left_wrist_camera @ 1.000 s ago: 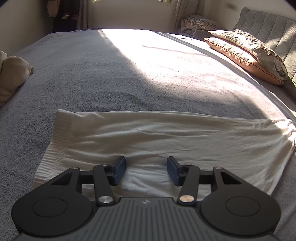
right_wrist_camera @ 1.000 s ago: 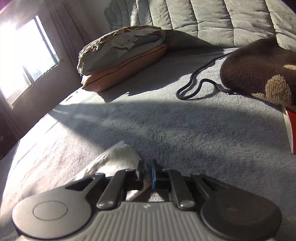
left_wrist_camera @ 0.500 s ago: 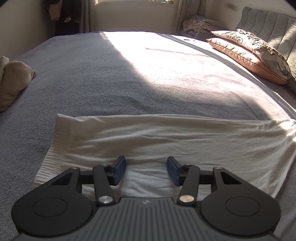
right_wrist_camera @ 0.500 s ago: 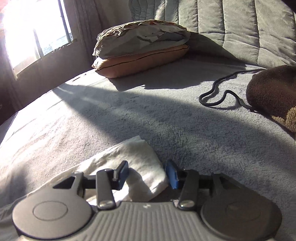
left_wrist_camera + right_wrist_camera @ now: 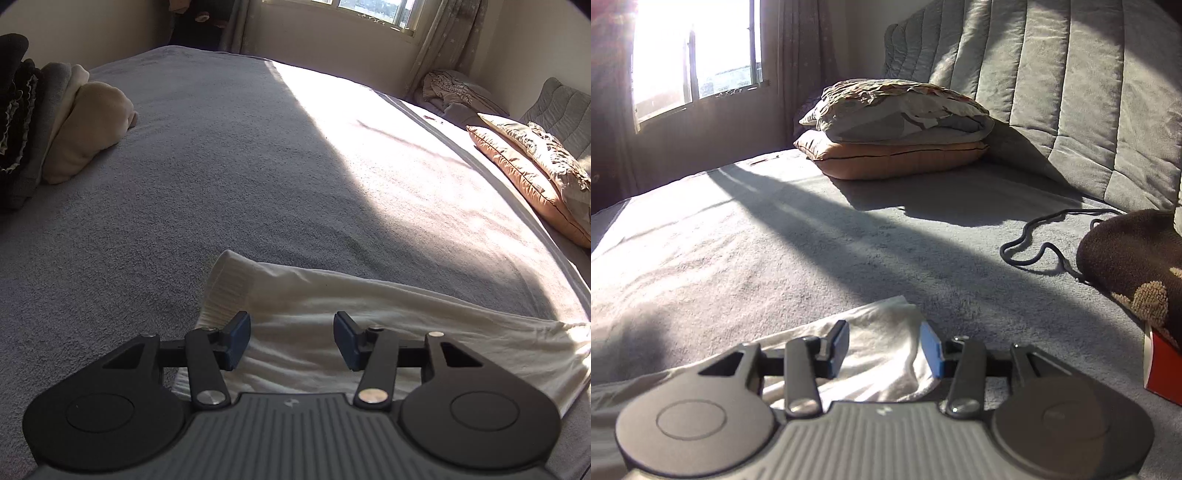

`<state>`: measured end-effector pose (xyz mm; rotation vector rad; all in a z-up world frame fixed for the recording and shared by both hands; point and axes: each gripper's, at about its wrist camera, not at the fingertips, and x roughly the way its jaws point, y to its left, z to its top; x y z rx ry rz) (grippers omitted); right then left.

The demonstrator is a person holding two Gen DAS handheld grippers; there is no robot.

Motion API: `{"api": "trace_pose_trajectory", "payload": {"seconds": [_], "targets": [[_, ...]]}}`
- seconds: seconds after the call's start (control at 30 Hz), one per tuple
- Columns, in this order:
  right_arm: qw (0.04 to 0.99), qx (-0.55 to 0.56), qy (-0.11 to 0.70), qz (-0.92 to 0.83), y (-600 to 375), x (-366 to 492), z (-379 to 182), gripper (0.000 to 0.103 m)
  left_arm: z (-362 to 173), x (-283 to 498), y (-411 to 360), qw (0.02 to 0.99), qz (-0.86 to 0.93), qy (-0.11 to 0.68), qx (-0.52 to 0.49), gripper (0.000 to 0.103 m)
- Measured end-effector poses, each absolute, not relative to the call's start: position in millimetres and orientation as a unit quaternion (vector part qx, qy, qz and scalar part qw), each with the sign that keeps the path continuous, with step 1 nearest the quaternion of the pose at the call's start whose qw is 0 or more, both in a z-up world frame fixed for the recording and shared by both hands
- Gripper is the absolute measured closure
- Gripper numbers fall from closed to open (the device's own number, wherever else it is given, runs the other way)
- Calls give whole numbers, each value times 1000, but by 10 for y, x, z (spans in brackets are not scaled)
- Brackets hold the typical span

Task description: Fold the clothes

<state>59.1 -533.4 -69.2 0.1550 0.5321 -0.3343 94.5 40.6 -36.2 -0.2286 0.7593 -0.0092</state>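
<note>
Right, my right gripper [image 5: 884,345] has just been opening off the white garment [image 5: 388,332]; both it and my left gripper [image 5: 291,341] now stand spread, empty, over that cloth on the grey bed [image 5: 221,177]. I'd pinch matching corners together next.

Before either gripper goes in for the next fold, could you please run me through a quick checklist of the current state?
1. Left gripper open and empty: ok, its jaws stand apart above the white garment.
2. Right gripper released: ok, its jaws have just been opening; the cloth end lies loose between them, not pinched.
3. Garment flat on the grey bedspread: ok, a long folded strip with light wrinkles.
4. Ribbed cuff end lying flat: not ok, it curls up a little.
5. Black cord clear of the garment: ok, well apart.
6. Layers underneath aligned: cannot tell.
</note>
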Motion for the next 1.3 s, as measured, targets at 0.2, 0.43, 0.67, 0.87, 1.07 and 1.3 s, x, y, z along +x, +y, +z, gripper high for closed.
{"api": "trace_pose_trajectory", "payload": {"seconds": [0.2,0.43,0.67,0.87,1.07,1.3], "targets": [[963,26,266,-13,-4196,448,-532,42,-170,746,633,928,-4,344,-144,50],[947,-7,285,151,-2713,446,-680,45,-253,581,563,905,-96,351,-219,51],[920,-81,325,202,-1834,424,-1049,58,-562,703,477,898,-58,413,-141,62],[917,-120,318,210,-2267,371,-1035,48,-613,725,628,898,-67,415,-129,78],[929,-50,349,113,-3271,398,-962,38,-594,726,608,898,-65,421,-109,78],[947,89,307,28,-4129,-620,-510,32,-402,668,655,910,-54,399,-101,72]]}}
